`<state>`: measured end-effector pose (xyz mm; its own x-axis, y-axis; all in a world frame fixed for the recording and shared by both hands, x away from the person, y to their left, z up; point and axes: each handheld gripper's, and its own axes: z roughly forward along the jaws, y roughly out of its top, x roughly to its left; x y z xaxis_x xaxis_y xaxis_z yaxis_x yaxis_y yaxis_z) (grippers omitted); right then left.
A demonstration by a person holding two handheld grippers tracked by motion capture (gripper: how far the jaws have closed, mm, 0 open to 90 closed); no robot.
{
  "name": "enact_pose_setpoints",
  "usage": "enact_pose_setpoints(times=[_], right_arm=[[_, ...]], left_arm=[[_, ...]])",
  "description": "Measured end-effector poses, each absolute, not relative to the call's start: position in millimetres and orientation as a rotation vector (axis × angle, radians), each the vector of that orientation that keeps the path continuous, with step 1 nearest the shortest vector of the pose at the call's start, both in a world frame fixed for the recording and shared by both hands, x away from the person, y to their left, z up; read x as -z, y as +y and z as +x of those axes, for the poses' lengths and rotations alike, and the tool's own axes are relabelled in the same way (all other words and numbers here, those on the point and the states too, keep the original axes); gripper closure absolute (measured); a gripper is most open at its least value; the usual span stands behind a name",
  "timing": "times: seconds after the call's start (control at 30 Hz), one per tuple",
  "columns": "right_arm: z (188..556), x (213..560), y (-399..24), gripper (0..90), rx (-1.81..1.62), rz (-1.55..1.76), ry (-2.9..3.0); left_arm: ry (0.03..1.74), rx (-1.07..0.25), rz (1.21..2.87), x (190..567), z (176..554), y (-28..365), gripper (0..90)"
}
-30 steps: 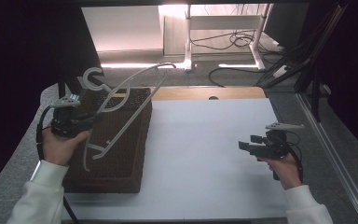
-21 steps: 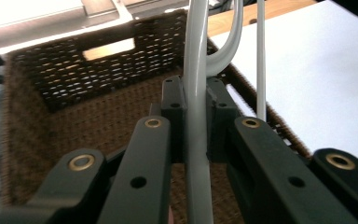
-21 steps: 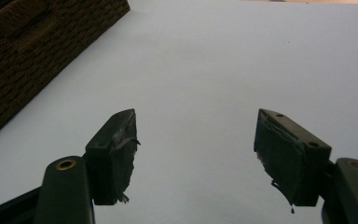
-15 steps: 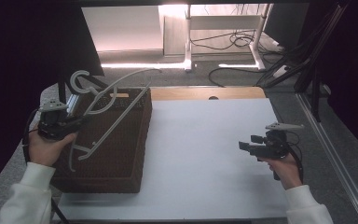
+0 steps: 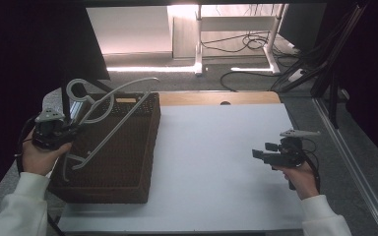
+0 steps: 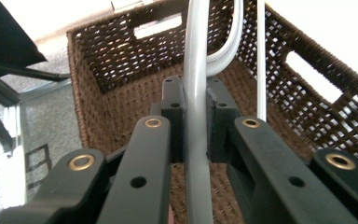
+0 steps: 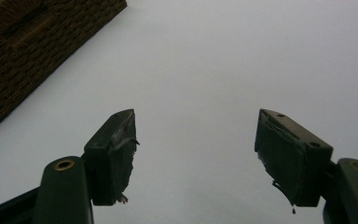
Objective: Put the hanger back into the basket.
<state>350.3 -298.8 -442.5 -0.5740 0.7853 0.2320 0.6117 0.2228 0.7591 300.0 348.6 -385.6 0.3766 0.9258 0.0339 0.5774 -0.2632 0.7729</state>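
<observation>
A grey clothes hanger [image 5: 110,130] hangs tilted over a brown wicker basket [image 5: 103,189] at the table's left. My left gripper [image 5: 66,130] is shut on the hanger's grey bar near the basket's left rim. In the left gripper view the bar [image 6: 196,56] runs up between the pads of the left gripper [image 6: 196,100], with the basket's inside [image 6: 98,60] below. My right gripper [image 5: 258,155] is held over the white tabletop at the right, open with nothing between its fingers. The right gripper view has the right gripper [image 7: 196,154] open over the white surface.
A white sheet [image 5: 216,162] covers the tabletop, with a wooden strip [image 5: 216,98] at its far edge. The basket's corner [image 7: 23,56] lies ahead and to the left in the right gripper view. Desk legs and cables [image 5: 246,44] lie on the floor beyond the table.
My left hand has carried the hanger leftward and a little lower, toward the basket's left rim. The right hand has stayed in place.
</observation>
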Motion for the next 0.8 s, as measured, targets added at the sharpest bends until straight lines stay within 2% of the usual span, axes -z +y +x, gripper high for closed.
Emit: enact_pose_setpoints(times=[0.8], right_arm=[[351.3, 444.7, -300.7, 29.3, -1.265, 1.342, 2.288]], left_arm=[[1.347, -0.657, 2.041, 415.5, 302.8, 353.7, 81.7]])
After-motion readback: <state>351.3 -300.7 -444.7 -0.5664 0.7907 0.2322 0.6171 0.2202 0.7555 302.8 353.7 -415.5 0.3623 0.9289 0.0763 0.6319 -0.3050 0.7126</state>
